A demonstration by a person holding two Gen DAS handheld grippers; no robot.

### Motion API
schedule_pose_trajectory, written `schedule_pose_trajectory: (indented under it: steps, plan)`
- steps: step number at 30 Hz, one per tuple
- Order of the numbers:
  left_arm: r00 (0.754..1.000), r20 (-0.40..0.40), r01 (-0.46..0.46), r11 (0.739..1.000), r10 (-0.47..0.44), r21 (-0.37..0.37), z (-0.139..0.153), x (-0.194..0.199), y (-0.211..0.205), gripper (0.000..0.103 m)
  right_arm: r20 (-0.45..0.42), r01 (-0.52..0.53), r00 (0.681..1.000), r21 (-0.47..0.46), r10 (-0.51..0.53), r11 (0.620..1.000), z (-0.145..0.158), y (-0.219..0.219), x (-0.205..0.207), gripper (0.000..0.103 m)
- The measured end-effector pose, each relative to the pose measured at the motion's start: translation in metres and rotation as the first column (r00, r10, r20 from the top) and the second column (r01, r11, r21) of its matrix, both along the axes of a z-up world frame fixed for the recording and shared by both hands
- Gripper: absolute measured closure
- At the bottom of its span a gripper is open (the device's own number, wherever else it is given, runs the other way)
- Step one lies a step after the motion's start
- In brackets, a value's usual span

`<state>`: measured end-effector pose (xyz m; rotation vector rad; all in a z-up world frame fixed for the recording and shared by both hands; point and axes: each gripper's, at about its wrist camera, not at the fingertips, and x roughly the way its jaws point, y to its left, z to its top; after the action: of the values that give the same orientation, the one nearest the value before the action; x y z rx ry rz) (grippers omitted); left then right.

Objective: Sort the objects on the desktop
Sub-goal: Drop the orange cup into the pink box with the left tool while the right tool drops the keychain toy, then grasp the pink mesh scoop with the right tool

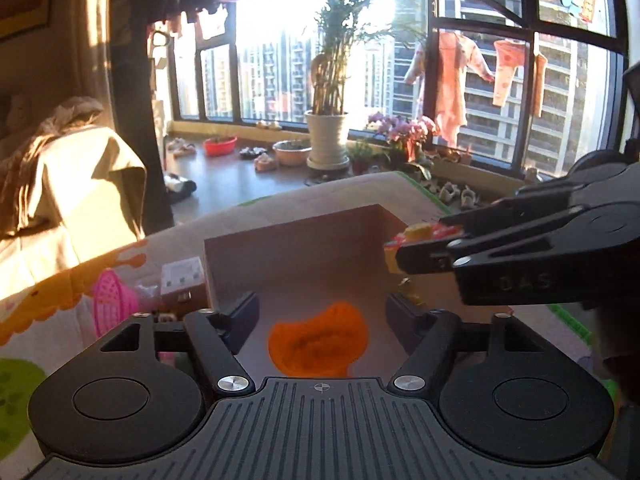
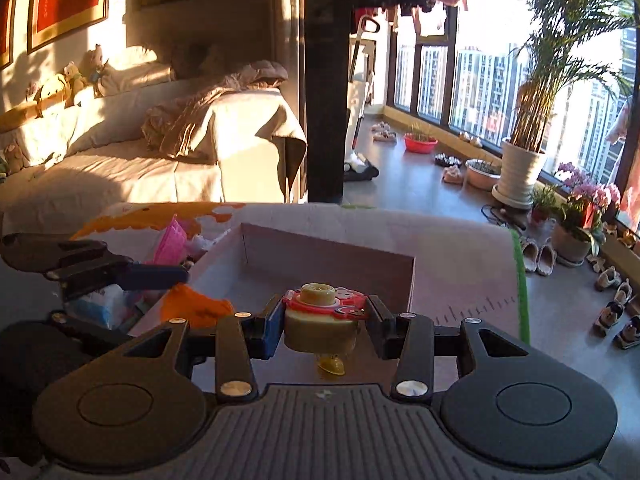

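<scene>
Right tongs [image 2: 322,326] clamped on yellow toy [image 2: 320,320] over cardboard box [image 2: 328,256], left tongs [image 1: 322,316] wide above orange toy [image 1: 318,342]

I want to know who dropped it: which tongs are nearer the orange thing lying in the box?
Left. The left tongs hang open right above the orange piece in the cardboard box. The right tongs are further along the box, shut on a yellow toy.

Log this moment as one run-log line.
left gripper: open, over orange toy in cardboard box | right gripper: shut on yellow toy, above box
</scene>
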<state>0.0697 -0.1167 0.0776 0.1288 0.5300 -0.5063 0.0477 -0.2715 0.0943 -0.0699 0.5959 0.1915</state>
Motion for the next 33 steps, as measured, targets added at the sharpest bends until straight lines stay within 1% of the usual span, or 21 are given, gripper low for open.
schedule_pose_trajectory:
  steps: [1, 2, 4, 5, 7, 9, 11, 12, 14, 15, 17, 19, 20, 23, 25, 28, 30, 32, 33]
  plan:
    - [1.0, -0.007, -0.009, 1.0, 0.009, -0.008, 0.0, -0.006, 0.006, 0.015, -0.023, -0.009, 1.0, -0.004, 0.009, 1.0, -0.006, 0.002, 0.002, 0.059]
    - [0.999, -0.017, -0.027, 1.0, 0.027, -0.009, -0.001, -0.016, 0.017, 0.012, -0.035, -0.015, 0.999, -0.008, 0.014, 1.0, -0.011, 0.003, 0.003, 0.059]
    - [0.997, -0.033, -0.073, 0.997, 0.072, -0.023, -0.003, -0.032, 0.04, 0.011, -0.051, -0.025, 0.998, -0.022, 0.023, 0.999, -0.018, 0.007, 0.003, 0.058]
    - [0.995, -0.045, -0.092, 0.995, 0.09, -0.034, -0.005, -0.04, 0.052, 0.009, -0.055, -0.028, 0.998, -0.025, 0.027, 0.999, -0.02, 0.009, 0.001, 0.058]
    - [0.989, -0.06, -0.136, 0.99, 0.134, -0.03, -0.009, -0.049, 0.072, 0.008, -0.065, -0.031, 0.997, -0.026, 0.029, 0.999, -0.019, 0.011, -0.001, 0.058]
    - [0.978, -0.061, -0.199, 0.98, 0.2, 0.029, -0.016, -0.053, 0.086, 0.006, -0.086, -0.032, 0.996, -0.006, 0.032, 0.999, -0.013, 0.013, 0.0, 0.058]
    - [0.957, -0.069, -0.274, 0.956, 0.282, 0.108, -0.024, -0.047, 0.099, 0.005, -0.115, -0.041, 0.992, 0.038, 0.046, 0.998, -0.003, 0.019, 0.007, 0.058]
    - [0.947, -0.082, -0.301, 0.945, 0.312, 0.124, -0.028, -0.044, 0.106, 0.005, -0.124, -0.051, 0.991, 0.054, 0.058, 0.997, 0.003, 0.025, 0.012, 0.058]
    - [0.925, -0.127, -0.344, 0.932, 0.357, 0.117, -0.034, -0.04, 0.123, 0.004, -0.123, -0.067, 0.99, 0.061, 0.074, 0.996, 0.012, 0.041, 0.022, 0.058]
    - [0.92, -0.142, -0.354, 0.929, 0.366, 0.106, -0.036, -0.039, 0.129, 0.004, -0.121, -0.078, 0.989, 0.06, 0.085, 0.995, 0.017, 0.053, 0.03, 0.058]
    - [0.914, -0.15, -0.367, 0.926, 0.376, 0.088, -0.038, -0.042, 0.141, 0.003, -0.138, -0.111, 0.983, 0.084, 0.122, 0.99, 0.025, 0.074, 0.046, 0.058]
    - [0.915, -0.154, -0.366, 0.928, 0.373, 0.076, -0.039, -0.046, 0.146, 0.003, -0.183, -0.145, 0.969, 0.123, 0.166, 0.982, 0.03, 0.1, 0.07, 0.058]
    - [0.916, -0.157, -0.363, 0.929, 0.369, 0.069, -0.039, -0.047, 0.148, 0.002, -0.201, -0.155, 0.963, 0.127, 0.178, 0.98, 0.03, 0.113, 0.08, 0.058]
    - [0.92, -0.155, -0.356, 0.933, 0.36, 0.054, -0.04, -0.049, 0.153, 0.002, -0.248, -0.161, 0.951, 0.105, 0.183, 0.981, 0.019, 0.156, 0.115, 0.058]
    - [0.923, -0.152, -0.352, 0.935, 0.355, 0.047, -0.04, -0.051, 0.155, 0.002, -0.268, -0.151, 0.949, 0.078, 0.166, 0.986, 0.008, 0.181, 0.136, 0.058]
    - [0.922, -0.151, -0.353, 0.934, 0.357, 0.053, -0.042, -0.05, 0.157, 0.001, -0.275, -0.126, 0.953, 0.007, 0.123, 0.992, -0.011, 0.206, 0.162, 0.058]
    - [0.921, -0.153, -0.355, 0.934, 0.358, 0.05, -0.043, -0.05, 0.16, 0.001, -0.293, -0.115, 0.951, -0.029, 0.101, 0.993, -0.024, 0.215, 0.175, 0.059]
    - [0.92, -0.154, -0.358, 0.933, 0.36, 0.04, -0.044, -0.05, 0.164, 0.001, -0.315, -0.111, 0.945, -0.051, 0.09, 0.992, -0.036, 0.22, 0.182, 0.07]
    - [0.92, -0.154, -0.361, 0.932, 0.362, 0.034, -0.044, -0.051, 0.166, 0.001, -0.328, -0.119, 0.94, -0.057, 0.094, 0.991, -0.04, 0.222, 0.183, 0.08]
